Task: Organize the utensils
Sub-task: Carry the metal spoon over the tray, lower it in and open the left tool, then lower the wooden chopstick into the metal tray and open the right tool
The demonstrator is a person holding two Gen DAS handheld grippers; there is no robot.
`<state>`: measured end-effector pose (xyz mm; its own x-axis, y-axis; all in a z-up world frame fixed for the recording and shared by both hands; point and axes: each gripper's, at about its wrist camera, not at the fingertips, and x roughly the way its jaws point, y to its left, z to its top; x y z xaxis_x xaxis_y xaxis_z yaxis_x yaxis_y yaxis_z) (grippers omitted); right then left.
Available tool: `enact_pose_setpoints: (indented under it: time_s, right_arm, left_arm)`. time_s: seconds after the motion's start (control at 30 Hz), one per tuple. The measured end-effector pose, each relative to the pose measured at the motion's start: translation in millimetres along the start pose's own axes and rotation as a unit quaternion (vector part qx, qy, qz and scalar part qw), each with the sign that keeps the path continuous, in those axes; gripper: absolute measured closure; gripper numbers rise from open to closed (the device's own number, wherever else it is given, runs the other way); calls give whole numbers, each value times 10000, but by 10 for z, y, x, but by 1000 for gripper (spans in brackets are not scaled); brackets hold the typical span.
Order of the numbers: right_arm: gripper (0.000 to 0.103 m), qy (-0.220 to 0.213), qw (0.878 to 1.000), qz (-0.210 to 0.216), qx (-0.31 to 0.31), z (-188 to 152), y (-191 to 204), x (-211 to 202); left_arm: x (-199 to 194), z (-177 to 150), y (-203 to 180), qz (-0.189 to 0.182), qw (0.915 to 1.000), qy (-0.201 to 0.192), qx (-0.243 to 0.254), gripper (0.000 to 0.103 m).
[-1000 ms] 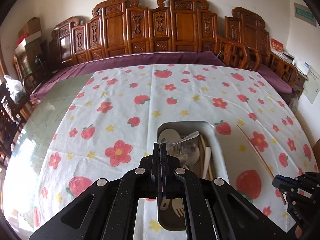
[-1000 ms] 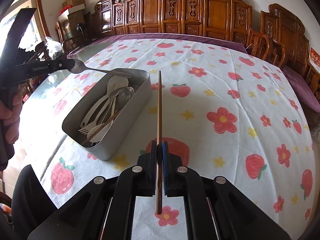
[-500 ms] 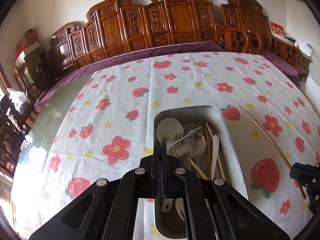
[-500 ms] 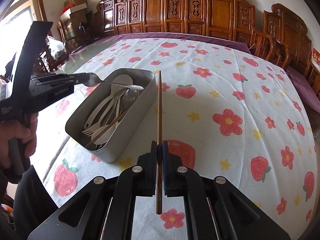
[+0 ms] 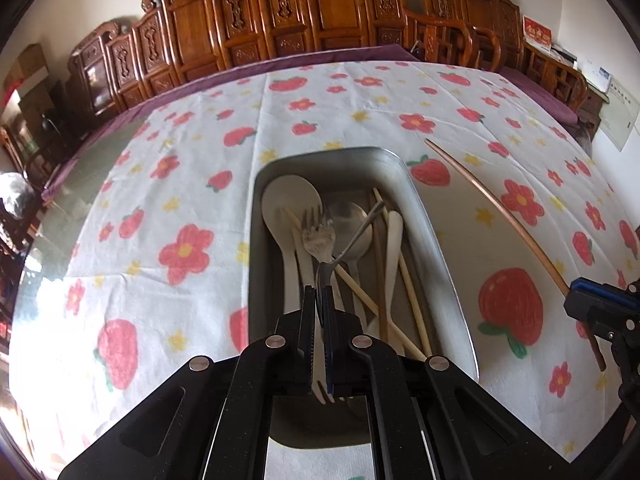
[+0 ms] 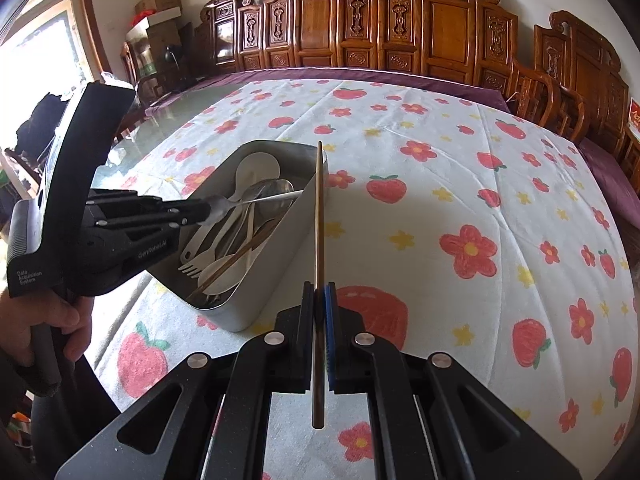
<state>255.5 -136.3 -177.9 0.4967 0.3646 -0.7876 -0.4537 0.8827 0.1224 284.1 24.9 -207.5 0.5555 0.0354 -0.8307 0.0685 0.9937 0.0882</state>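
Note:
A grey metal tray [image 5: 436,240] [image 6: 296,236] on the flowered cloth holds white spoons, a metal fork [image 5: 318,236], a metal spoon and light chopsticks. My left gripper [image 5: 319,292] [image 6: 206,210] is shut on a metal spoon [image 5: 352,240] [image 6: 256,200] by its bowl end, handle pointing forward, low over the tray. My right gripper [image 6: 319,292] [image 5: 576,300] is shut on a brown chopstick [image 6: 319,216] [image 5: 500,208], held above the cloth just right of the tray, its tip over the tray's far right corner.
The table has a white cloth [image 6: 460,200] with red flowers and strawberries over a purple cover. Carved wooden chairs [image 6: 400,20] line the far edge and right side. Bare glass tabletop [image 5: 68,184] shows at the left.
My left gripper has moved forward and down over the tray with the metal spoon. My right gripper with the chopstick has shifted slightly closer to the tray.

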Motion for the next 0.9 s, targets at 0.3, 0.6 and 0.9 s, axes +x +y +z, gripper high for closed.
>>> enact_pose_setpoints:
  time_s: [0.3,0.6,0.9]
  right_arm:
    - [97,24,10000,75,-8,61,70,58]
    - [97,48,9995,325,-24,255,340,210]
    - [97,219,9985,488,75,435,583,494]
  left_arm:
    - [-101,-45,95,-367,9991,-17,-199,83]
    - [-341,-7,424,-335,9984,-290,-358,81]
    - [-508,-16,790,-200,9977,-439,-472,81]
